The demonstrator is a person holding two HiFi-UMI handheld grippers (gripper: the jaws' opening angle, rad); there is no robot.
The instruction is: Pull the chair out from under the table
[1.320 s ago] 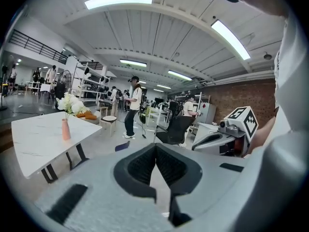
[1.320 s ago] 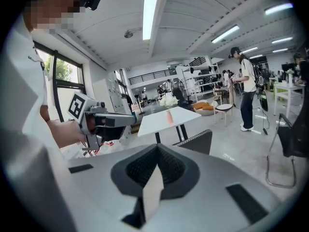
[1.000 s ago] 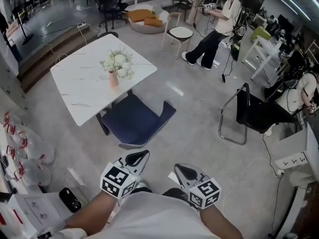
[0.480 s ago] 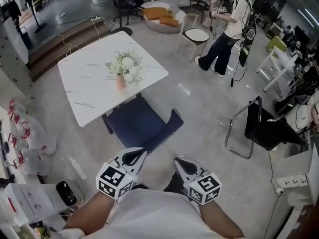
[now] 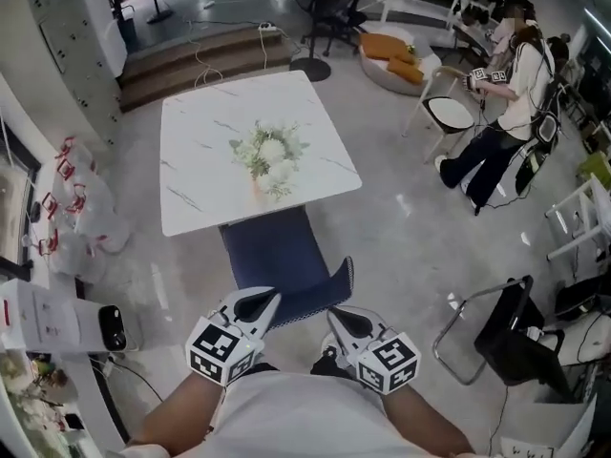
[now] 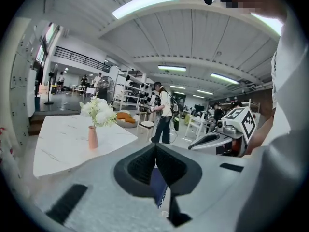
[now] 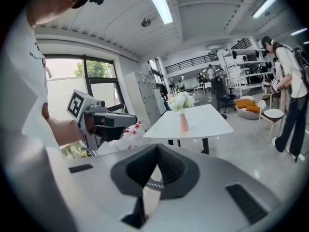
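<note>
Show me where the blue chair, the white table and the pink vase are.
chair [image 5: 275,256], head view, on the blue seat.
table [image 5: 205,151], head view, on bare tabletop toward its left side.
vase [image 6: 92,138], left gripper view, on its pink body.

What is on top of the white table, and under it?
On top: a vase of white flowers. Under its near edge: the blue chair's seat; the tabletop covers its front.

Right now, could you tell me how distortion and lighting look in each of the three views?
Head view: wide-angle bowing at the edges, even light on the table. Left gripper view: fisheye with dark corners, ceiling light blown out. Right gripper view: same fisheye, window bright.
</note>
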